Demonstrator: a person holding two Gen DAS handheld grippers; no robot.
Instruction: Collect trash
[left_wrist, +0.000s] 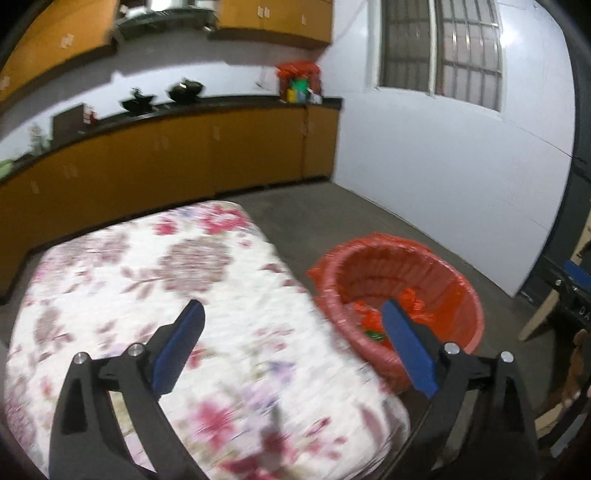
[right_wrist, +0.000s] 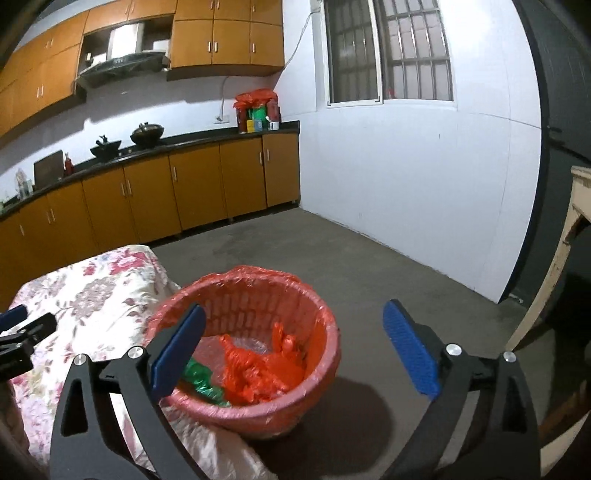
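A pink basket lined with a red plastic bag (right_wrist: 258, 295) stands on the floor beside a table with a floral cloth (left_wrist: 147, 280). It holds crumpled red trash (right_wrist: 258, 369) and a green scrap (right_wrist: 201, 380). The basket also shows in the left wrist view (left_wrist: 399, 269). My right gripper (right_wrist: 293, 347) is open and empty above the basket. My left gripper (left_wrist: 291, 341) is open and empty over the cloth's right edge, near the basket; its tip shows at the left of the right wrist view (right_wrist: 22, 328). The left wrist view is blurred.
Orange kitchen cabinets (right_wrist: 184, 184) with a black counter run along the back wall, with woks (right_wrist: 147, 133) and a red bag with boxes (right_wrist: 256, 109) on it. A white wall with a barred window (right_wrist: 388, 55) is on the right. A pale wooden frame (right_wrist: 565, 258) stands at the far right.
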